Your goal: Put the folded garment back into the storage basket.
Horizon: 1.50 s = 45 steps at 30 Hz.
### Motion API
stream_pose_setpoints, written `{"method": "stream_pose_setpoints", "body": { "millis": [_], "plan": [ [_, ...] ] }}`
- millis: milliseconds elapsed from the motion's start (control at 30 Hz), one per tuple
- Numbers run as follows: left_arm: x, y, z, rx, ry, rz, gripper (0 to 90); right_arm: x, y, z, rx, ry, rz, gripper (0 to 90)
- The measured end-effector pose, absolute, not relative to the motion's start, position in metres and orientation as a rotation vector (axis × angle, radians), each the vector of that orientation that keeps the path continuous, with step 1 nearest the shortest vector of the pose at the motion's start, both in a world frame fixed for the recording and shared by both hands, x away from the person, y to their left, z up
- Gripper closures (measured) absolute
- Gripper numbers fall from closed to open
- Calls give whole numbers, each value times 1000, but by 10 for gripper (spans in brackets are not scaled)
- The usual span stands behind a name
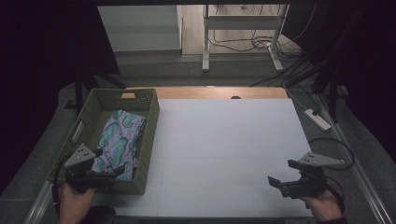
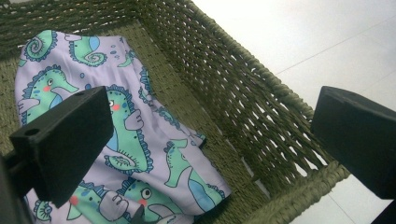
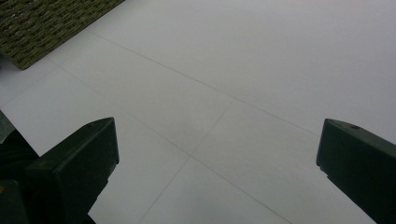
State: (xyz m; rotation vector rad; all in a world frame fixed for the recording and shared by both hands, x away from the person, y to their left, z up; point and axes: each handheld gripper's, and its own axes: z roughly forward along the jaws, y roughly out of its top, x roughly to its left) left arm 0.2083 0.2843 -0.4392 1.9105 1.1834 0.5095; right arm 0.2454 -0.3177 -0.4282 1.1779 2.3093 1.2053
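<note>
A woven olive basket (image 1: 150,122) stands at the table's left side, and the left gripper view shows its near rim (image 2: 299,191). Inside lies a folded lilac cloth (image 1: 119,138) printed with green seahorses (image 2: 140,140). My left gripper (image 1: 110,162) hovers open over the basket's near end, just above the cloth, with nothing between its jaws. My right gripper (image 1: 282,173) is open over the bare white tabletop (image 3: 243,79) at the near right, holding nothing. A corner of the basket (image 3: 42,28) shows far off in the right gripper view.
The white table surface (image 1: 224,144) spreads between the two grippers, with a wooden strip (image 1: 215,92) at its far edge. Beyond it stand a desk frame (image 1: 243,37) and floor cables (image 1: 266,44). A power strip (image 1: 317,119) lies right of the table.
</note>
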Motion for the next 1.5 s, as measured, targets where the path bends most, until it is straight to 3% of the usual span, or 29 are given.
{"method": "stream_pose_setpoints", "body": {
  "millis": [700, 1500],
  "plan": [
    [195, 290, -445, 1900, 1197, 520, 0, 213, -345, -426, 1291, 2182, 1180, 0],
    [185, 283, -455, 1917, 1190, 524, 0, 195, -341, -438, 1299, 2182, 1023, 0]
  ]
}}
